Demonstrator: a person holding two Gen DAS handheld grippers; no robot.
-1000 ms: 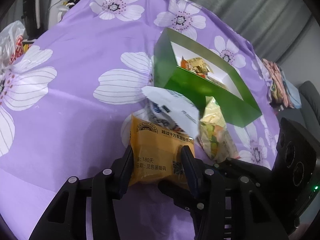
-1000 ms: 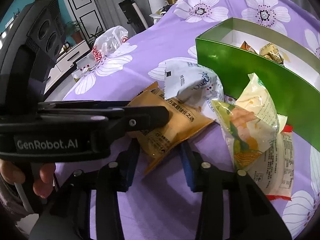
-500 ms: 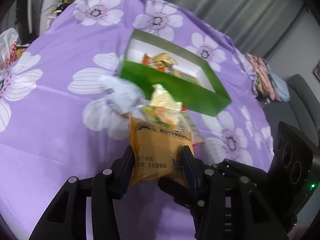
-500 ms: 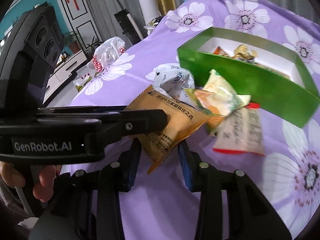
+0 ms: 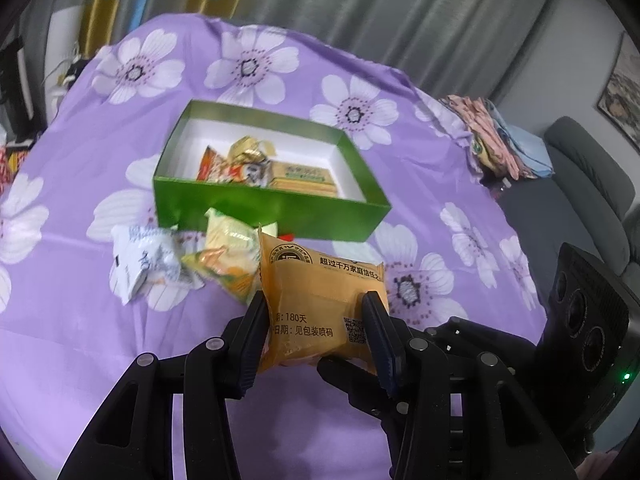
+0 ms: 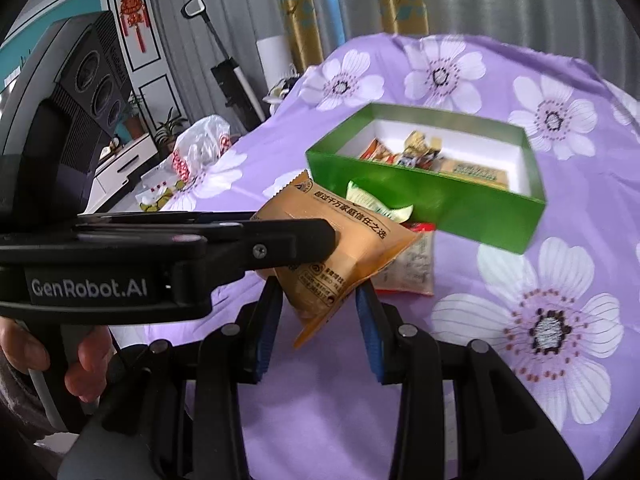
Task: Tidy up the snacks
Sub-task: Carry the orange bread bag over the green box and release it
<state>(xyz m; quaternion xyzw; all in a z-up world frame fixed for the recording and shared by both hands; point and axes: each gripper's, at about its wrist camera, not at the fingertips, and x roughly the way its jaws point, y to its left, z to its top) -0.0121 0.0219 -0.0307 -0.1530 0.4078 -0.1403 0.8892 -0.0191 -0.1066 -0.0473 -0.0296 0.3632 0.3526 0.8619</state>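
Since a second ago the orange packet (image 5: pixel 320 304) has come up off the purple cloth and the green box (image 5: pixel 264 204) now sits further off, below it. Left hand-held gripper (image 5: pixel 316 320) is clamped on the packet; the right hand-held gripper (image 6: pixel 318 312) straddles its lower corner, can't tell if it's pinching. I'd carry it over the box's empty side, lower, then release.

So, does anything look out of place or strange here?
Yes. Both the left gripper and right gripper clamp one orange snack packet. Three packets lie loose on the cloth beside the green box, not inside it.
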